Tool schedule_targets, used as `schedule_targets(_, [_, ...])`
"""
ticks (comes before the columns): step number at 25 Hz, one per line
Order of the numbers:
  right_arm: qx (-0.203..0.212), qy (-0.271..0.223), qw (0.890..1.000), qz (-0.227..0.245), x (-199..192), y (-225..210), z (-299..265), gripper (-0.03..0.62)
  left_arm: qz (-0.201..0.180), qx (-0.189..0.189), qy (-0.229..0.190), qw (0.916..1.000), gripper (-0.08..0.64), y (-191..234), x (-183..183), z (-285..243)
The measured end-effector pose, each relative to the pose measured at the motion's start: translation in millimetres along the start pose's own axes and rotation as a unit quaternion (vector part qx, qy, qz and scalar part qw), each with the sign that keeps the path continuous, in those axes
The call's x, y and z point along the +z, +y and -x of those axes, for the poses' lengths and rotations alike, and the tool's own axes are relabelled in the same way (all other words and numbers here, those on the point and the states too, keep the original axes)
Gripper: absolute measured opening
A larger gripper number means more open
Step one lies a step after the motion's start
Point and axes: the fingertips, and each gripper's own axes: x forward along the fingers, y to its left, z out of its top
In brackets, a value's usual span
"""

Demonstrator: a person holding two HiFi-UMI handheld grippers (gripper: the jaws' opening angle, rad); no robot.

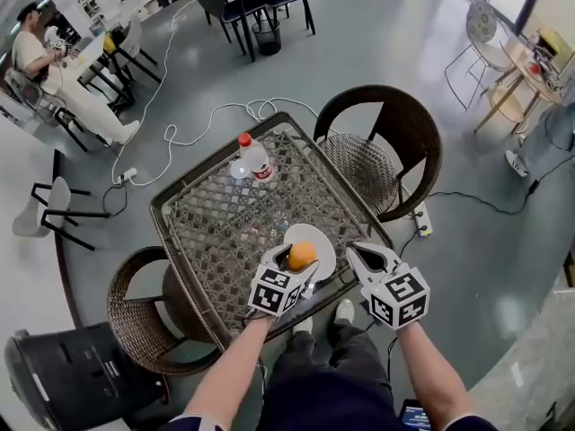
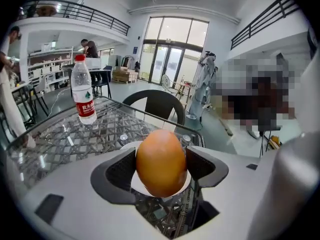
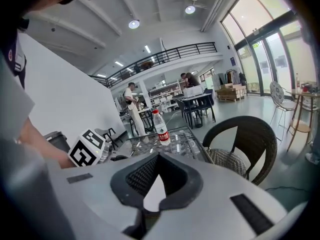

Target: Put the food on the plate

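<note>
An orange (image 1: 302, 256) sits between the jaws of my left gripper (image 1: 299, 261), right over the white plate (image 1: 322, 238) at the near edge of the wicker table (image 1: 216, 227). In the left gripper view both dark pads (image 2: 121, 171) press on the sides of the orange (image 2: 161, 161), and a sliver of the plate (image 2: 134, 180) shows beneath it. I cannot tell whether the orange touches the plate. My right gripper (image 1: 365, 257) hovers just right of the plate; in its own view the right gripper (image 3: 159, 157) has its fingertips together and nothing in them.
A water bottle (image 1: 254, 160) with a red cap stands at the table's far side. A dark wicker chair (image 1: 386, 142) is beyond the table on the right, another (image 1: 144, 312) at the near left. A black bin (image 1: 63, 375) stands lower left. White cable (image 1: 193, 133) trails over the floor.
</note>
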Motion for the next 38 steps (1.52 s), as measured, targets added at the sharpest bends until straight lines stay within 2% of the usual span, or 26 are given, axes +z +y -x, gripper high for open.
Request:
schedule_targets(11, [-0.010, 0.032, 0.999, -0.024, -34.9, 0.3, -4.3, 0.005, -0.055, 0.020, 0.056, 0.9967, 0.316, 10.2, -18.0, -42.3])
schedule_targets(13, [-0.009, 0.032, 0.999, -0.028, -35.9, 3.1, -3.3, 0.005, -0.048, 0.010, 0.054, 0.9973, 0.316, 7.3, -16.8, -45.1])
schedule_targets(20, [-0.011, 0.031, 0.999, -0.033, -29.8, -5.2, 2.1, 0.005, 0.014, -0.033, 0.046, 0.9983, 0.316, -1.7, -7.3, -53.1])
schedule_targets(22, [-0.011, 0.031, 0.999, -0.032, -29.7, -5.4, 1.0, 0.005, 0.028, -0.033, 0.043, 0.9981, 0.316, 2.6, -7.1, -54.3])
schedule_targets(24, [-0.010, 0.034, 0.999, -0.032, -31.5, -4.7, 1.3, 0.005, 0.035, -0.015, 0.054, 0.9978, 0.316, 8.8, -15.1, -57.6])
schedule_targets(28, [-0.015, 0.037, 0.999, -0.035, -33.8, -7.0, 5.9, 0.005, 0.021, 0.018, 0.067, 0.9974, 0.318, 12.0, -31.4, -60.2])
schedule_targets(35, [-0.020, 0.035, 0.998, -0.045, -35.0, -7.9, 4.9, 0.005, -0.015, 0.025, 0.044, 0.9986, 0.319, 12.4, -22.2, -55.0])
schedule_targets(38, [-0.022, 0.028, 0.998, -0.042, -28.5, -6.2, 2.7, 0.005, -0.020, 0.023, 0.040, 0.9987, 0.352, 15.7, -18.0, -50.1])
